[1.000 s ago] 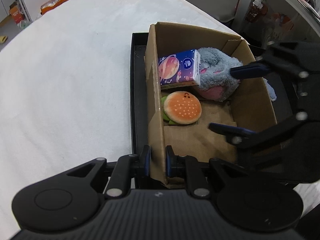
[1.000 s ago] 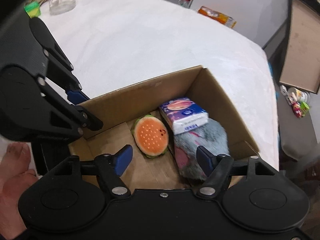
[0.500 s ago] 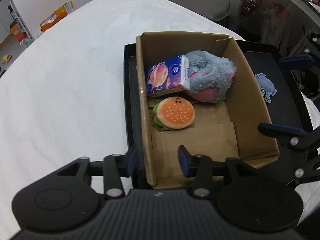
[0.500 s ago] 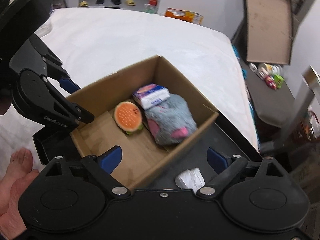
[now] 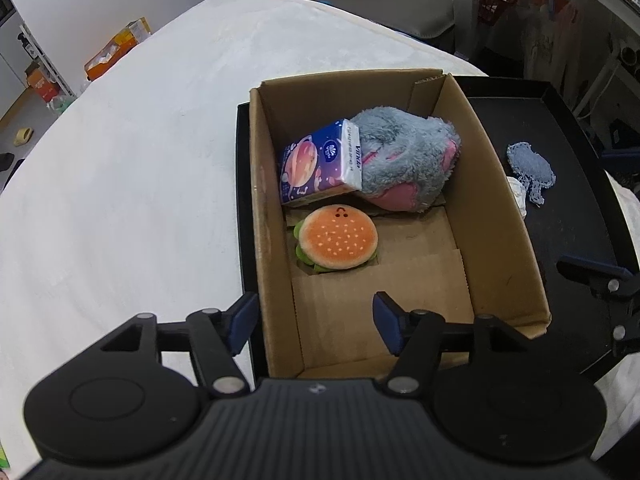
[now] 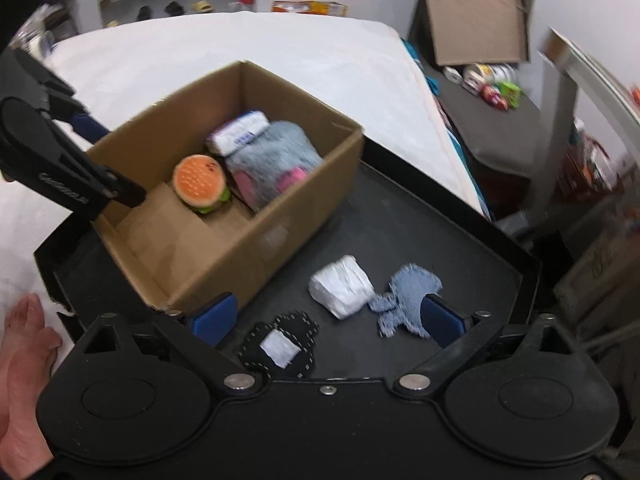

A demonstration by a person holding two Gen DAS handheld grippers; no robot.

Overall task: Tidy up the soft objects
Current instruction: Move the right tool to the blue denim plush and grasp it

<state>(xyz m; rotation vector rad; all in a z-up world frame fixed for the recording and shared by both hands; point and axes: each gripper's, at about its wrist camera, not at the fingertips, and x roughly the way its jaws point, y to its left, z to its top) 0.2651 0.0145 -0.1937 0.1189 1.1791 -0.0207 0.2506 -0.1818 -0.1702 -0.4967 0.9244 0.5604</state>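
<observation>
A cardboard box [image 5: 500, 216] stands on a black tray [image 5: 568, 216]. Inside it lie an orange burger plush [image 5: 337, 242], a blue tissue pack [image 5: 320, 168] and a grey-pink plush [image 5: 404, 160]. My left gripper [image 5: 316, 320] straddles the box's near left wall; its jaws are opening and the pads do not touch the wall. My right gripper [image 6: 326, 320] hovers over the tray [image 6: 420, 220] beside the box [image 6: 248, 248], jaws opening, nothing held. Below it lie a white bundle [image 6: 342, 286], a denim piece [image 6: 412, 296] and a black stitched piece [image 6: 280, 346].
The tray rests on a wide white padded surface [image 5: 120, 180]. A bare foot [image 6: 24, 352] shows at the lower left. A cardboard sheet [image 6: 476, 12] leans at the back, with small toys [image 6: 496, 88] on the dark floor beyond.
The left gripper let go of the box's left wall and its jaws spread. The right gripper swung from over the box to the tray's open part and widened; the loose pieces came into view.
</observation>
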